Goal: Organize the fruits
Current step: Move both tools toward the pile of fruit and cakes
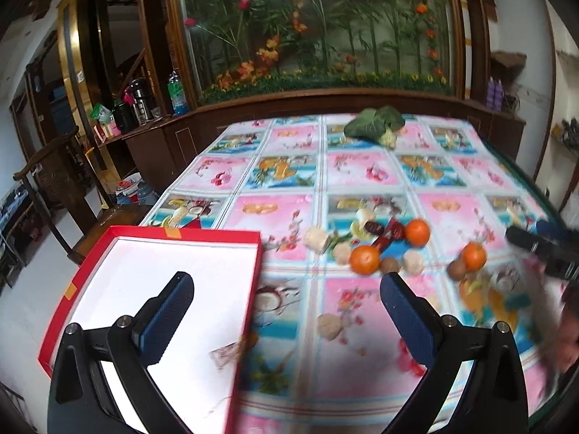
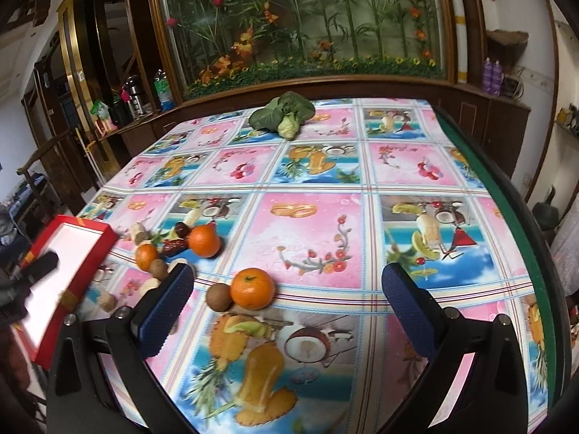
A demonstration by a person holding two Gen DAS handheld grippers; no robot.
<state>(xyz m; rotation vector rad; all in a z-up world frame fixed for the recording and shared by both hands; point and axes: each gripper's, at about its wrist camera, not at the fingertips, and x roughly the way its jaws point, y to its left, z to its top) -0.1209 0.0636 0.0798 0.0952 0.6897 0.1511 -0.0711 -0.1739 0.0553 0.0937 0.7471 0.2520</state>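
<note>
Three oranges lie on the patterned tablecloth: one (image 2: 252, 288) nearest my right gripper beside a brown kiwi (image 2: 218, 297), and two more (image 2: 204, 240) (image 2: 146, 256) among red dates (image 2: 174, 245), walnuts and pale round fruits. In the left wrist view the oranges (image 1: 364, 259) (image 1: 417, 232) (image 1: 474, 256) lie ahead and right. A red box with white inside (image 1: 173, 289) sits at the table's left edge under my left gripper (image 1: 286, 289), which is open and empty. My right gripper (image 2: 287, 285) is open and empty, just above the nearest orange.
A leafy green vegetable (image 2: 282, 114) lies at the table's far end. A wooden cabinet with a flower display (image 1: 318, 29) stands behind. A wooden chair (image 1: 54, 181) stands to the left. The table's green edge (image 2: 506, 195) runs along the right.
</note>
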